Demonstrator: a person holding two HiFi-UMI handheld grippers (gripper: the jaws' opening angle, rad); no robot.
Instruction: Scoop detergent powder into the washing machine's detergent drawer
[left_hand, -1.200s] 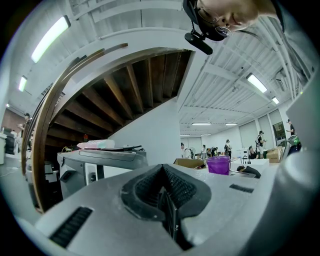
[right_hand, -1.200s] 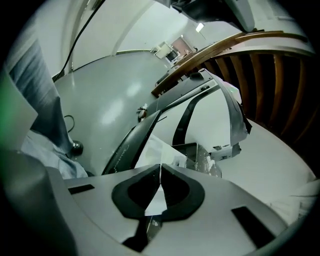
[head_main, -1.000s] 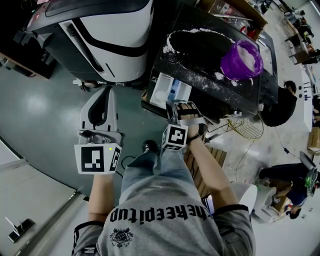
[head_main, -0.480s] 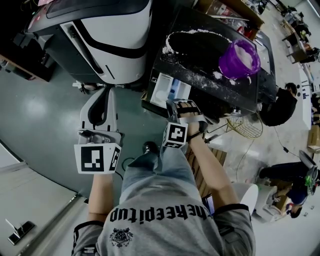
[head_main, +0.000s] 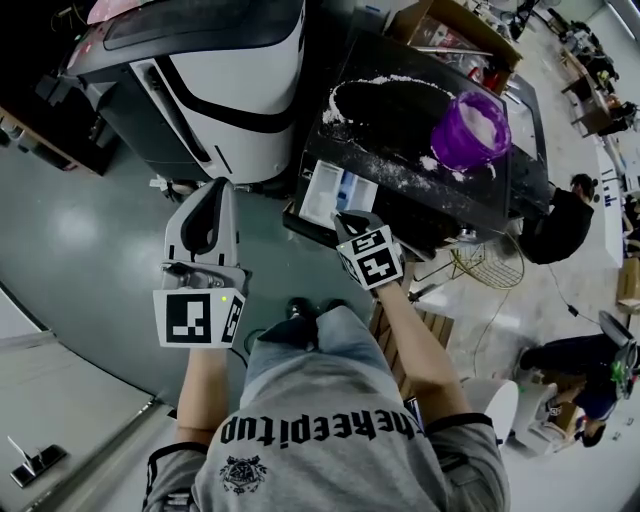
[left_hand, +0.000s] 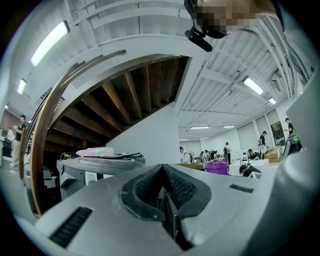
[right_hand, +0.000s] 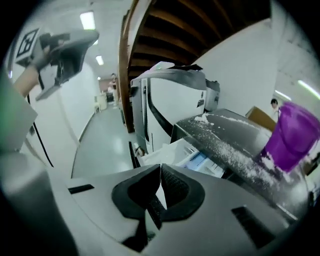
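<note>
The detergent drawer (head_main: 335, 190) stands pulled out of the front of the black-topped washing machine (head_main: 420, 130); it is white with a blue compartment (right_hand: 200, 161). A purple tub of white powder (head_main: 470, 130) sits on the machine's top, amid spilled powder (head_main: 400, 150). My right gripper (head_main: 345, 222) is shut and empty, its tips just short of the drawer's near edge. In the right gripper view the drawer (right_hand: 170, 150) lies straight ahead and the purple tub (right_hand: 292, 132) is at the right. My left gripper (head_main: 213, 192) hangs shut and empty over the floor, left of the drawer.
A second, white and black machine (head_main: 220, 70) stands to the left of the drawer. The grey floor (head_main: 80, 230) lies under the left gripper. A wire basket (head_main: 485, 262) and seated people (head_main: 560, 215) are at the right. The person's legs (head_main: 310, 340) are below the grippers.
My right gripper has tilted up and edged forward toward the drawer, its marker cube now turned. The left gripper has shifted slightly forward. Both stay shut.
</note>
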